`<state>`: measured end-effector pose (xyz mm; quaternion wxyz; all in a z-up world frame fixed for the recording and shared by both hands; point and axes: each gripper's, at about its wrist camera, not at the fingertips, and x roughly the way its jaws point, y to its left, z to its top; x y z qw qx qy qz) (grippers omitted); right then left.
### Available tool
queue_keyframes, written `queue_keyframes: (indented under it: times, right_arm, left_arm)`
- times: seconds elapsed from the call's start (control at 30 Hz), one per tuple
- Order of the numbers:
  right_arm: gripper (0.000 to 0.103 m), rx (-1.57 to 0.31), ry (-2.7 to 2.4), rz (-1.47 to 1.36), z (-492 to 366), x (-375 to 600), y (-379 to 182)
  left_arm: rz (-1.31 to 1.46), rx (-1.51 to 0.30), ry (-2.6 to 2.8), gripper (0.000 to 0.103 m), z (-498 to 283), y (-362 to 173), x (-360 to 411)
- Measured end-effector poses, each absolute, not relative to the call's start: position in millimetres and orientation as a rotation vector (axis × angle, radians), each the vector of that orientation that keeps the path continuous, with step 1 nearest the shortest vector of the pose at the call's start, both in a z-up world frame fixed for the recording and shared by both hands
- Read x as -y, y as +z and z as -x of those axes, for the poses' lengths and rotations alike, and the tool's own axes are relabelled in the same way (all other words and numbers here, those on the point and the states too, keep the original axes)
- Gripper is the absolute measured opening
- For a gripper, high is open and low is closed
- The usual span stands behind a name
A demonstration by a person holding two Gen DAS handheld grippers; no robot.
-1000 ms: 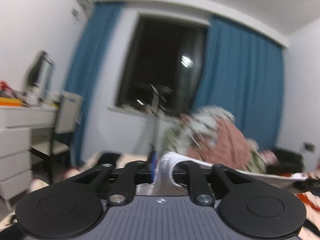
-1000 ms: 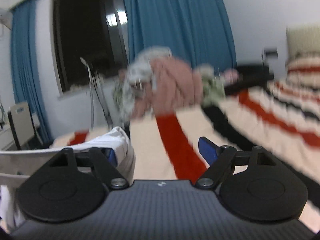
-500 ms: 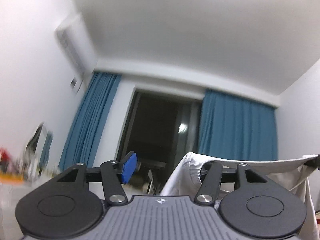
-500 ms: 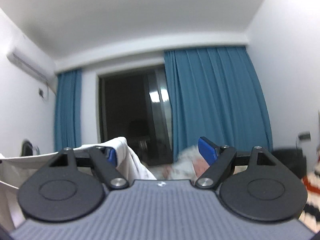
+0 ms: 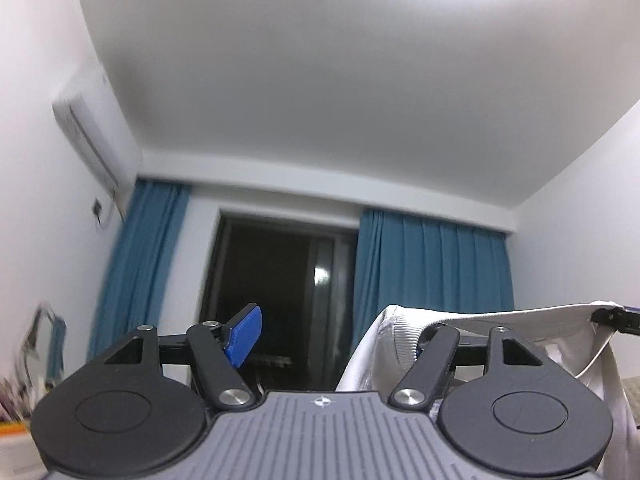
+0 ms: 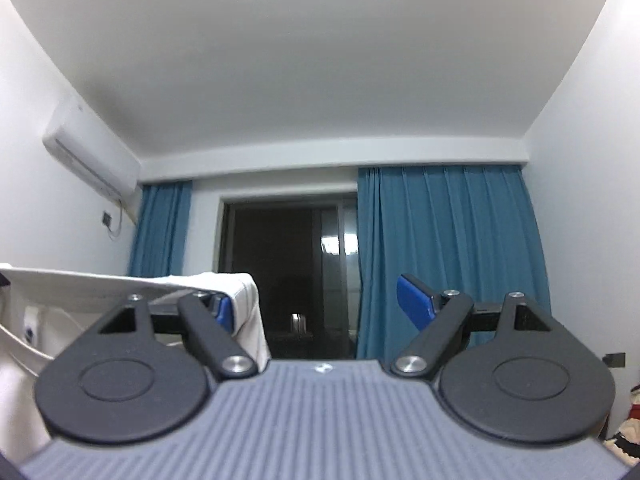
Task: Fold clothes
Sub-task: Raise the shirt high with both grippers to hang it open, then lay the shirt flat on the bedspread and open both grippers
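Observation:
A white garment (image 5: 500, 316) is stretched in the air between my two grippers. In the left wrist view its ribbed collar (image 5: 404, 340) drapes over the right finger of my left gripper (image 5: 324, 328), whose jaws stand wide open with the blue left pad (image 5: 245, 334) bare. In the right wrist view the white garment (image 6: 120, 284) hangs over the left finger of my right gripper (image 6: 316, 300), also open, its blue right pad (image 6: 414, 304) bare. Both grippers point up toward the window and ceiling. The garment's lower part is out of sight.
Ahead are a dark window (image 6: 288, 272) and blue curtains (image 6: 448, 260). An air conditioner (image 6: 90, 152) sits high on the left wall. Cluttered desk items (image 5: 12, 400) show low on the left, and striped bedding (image 6: 628, 436) low on the right.
Both grippers have swung up from the bed and clothes pile toward the ceiling, lifting the white garment. The left gripper's jaws, close together a second ago, now stand apart.

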<state>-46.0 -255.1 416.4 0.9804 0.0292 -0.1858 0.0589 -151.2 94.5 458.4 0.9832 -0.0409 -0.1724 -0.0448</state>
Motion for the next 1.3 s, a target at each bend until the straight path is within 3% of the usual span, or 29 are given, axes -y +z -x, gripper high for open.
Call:
queue_keyframes:
  times: [0.23, 0.57, 0.8, 0.93, 1.1, 1.3]
  right_arm:
    - [0.081, 0.139, 0.056, -0.039, -75, 256, 321]
    - [0.080, -0.120, -0.160, -0.016, -396, 227, 168]
    - [0.080, -0.373, -0.117, -0.004, -568, 220, 14]
    - [0.080, -0.542, -0.074, 0.034, -633, 210, -57]
    - [0.080, -0.822, 0.113, 0.102, -674, 189, -90]
    - [0.080, -0.900, 0.199, -0.012, -668, 180, -72]
  left_arm:
    - [0.108, 0.116, -0.118, 0.075, -3, 336, -86]
    - [0.140, -0.208, 0.014, 0.079, -345, 145, -79]
    - [0.167, -0.507, 0.090, 0.079, -583, -21, -101]
    - [0.109, -0.719, 0.070, 0.082, -664, -103, -127]
    - [-0.016, -1.005, -0.039, 0.096, -716, -136, -125]
    - [0.055, -1.004, -0.175, 0.098, -710, -88, -140]
